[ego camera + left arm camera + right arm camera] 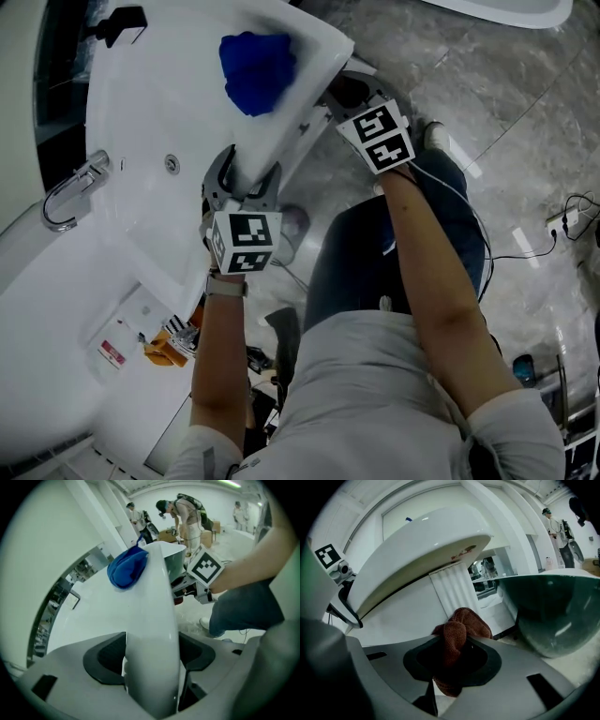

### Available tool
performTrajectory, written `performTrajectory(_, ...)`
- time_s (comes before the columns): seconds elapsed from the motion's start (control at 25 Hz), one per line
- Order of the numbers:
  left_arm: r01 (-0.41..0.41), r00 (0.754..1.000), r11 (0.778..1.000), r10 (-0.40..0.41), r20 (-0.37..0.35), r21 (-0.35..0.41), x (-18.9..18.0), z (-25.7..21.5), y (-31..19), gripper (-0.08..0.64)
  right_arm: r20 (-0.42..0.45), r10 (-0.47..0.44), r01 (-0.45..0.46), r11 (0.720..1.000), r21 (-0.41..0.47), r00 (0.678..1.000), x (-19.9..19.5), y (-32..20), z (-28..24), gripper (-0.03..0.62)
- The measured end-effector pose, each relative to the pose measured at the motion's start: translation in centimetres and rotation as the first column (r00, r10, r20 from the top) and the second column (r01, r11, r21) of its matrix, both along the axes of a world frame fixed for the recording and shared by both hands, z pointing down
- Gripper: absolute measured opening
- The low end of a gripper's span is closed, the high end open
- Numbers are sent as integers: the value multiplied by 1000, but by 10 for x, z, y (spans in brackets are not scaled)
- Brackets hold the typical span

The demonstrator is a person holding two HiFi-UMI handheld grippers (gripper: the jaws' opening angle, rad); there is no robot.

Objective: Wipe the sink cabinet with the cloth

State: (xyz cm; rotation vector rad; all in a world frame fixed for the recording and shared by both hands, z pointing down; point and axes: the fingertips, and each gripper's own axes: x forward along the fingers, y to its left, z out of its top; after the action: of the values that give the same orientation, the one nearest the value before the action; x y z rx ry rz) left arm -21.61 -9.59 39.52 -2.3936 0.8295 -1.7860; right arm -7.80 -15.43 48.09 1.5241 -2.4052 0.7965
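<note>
Where the white basin (141,122) overhung the sink cabinet (401,613), the cabinet's white face lay straight ahead of the right gripper (450,656), just under the overhang and running crosswise to the jaws' line. Right gripper: jaws clamped on a bunched brown cloth (457,627), its tip near the face; contact not determinable. Left gripper (152,667): jaws closed on the basin's rim, up above that face, so judged the less handy arm. Blue cloth (255,70): lying loose on the basin top.

place: bathroom-fittings showroom | seen: white sink (141,112), faucet (70,192), second basin (548,611) (green) | floor (506,84): marble
</note>
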Motion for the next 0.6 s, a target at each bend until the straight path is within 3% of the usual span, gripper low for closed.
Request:
performTrajectory(0.2, 36, 999, 999, -35, 27, -21, 0, 5, -2, 311, -13, -7, 7, 1000, 9, 1000, 0, 0, 2, 94)
performTrajectory(0.6, 43, 999, 999, -43, 24, -23, 0, 4, -3, 311, 38, 0, -5, 992, 128, 999, 3, 0, 6, 94)
